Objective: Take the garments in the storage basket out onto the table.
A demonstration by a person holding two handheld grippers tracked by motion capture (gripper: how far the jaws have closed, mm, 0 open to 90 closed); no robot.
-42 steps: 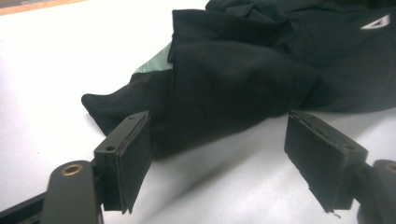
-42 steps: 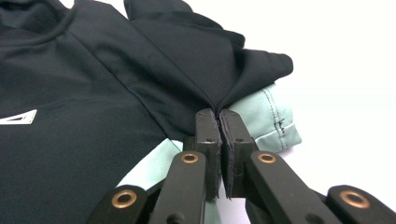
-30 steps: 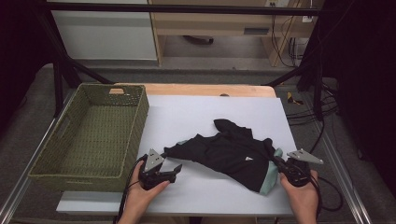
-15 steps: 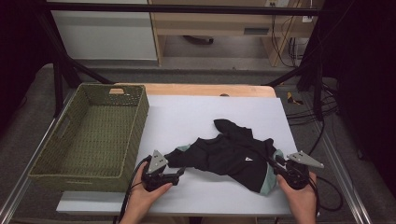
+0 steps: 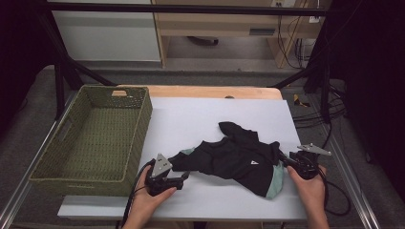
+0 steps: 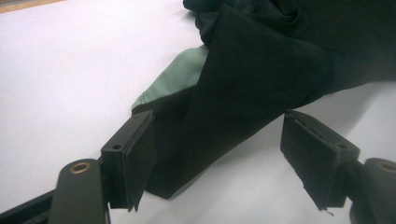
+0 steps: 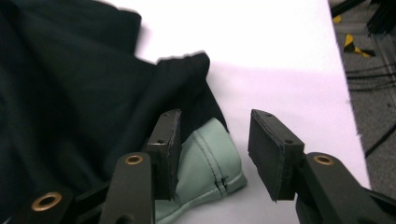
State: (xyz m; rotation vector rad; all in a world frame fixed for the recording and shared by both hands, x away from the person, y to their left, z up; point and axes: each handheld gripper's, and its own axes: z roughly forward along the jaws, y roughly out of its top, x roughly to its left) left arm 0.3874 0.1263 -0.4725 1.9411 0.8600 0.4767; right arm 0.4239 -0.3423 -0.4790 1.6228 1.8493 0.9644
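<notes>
Crumpled black garment (image 5: 236, 160) with mint-green trim is lying soft on the smooth white worktop (image 5: 200, 119). Left tongs (image 5: 185, 175) are gaping around a fold, gripping nothing; right tongs (image 5: 283, 160) have just been opening, mint cuff loose between.

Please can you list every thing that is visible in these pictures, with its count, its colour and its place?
garment: one, black with pale green parts, crumpled on the sheet between both grippers
basket: one, green woven, left side of the table
sheet: one, white, covering the table
table: one, wooden, edge showing behind the sheet
left gripper: one, black, jaws open around a garment corner
right gripper: one, black, jaws just opening, pale green cuff beside them
hands: two, near edge
</notes>
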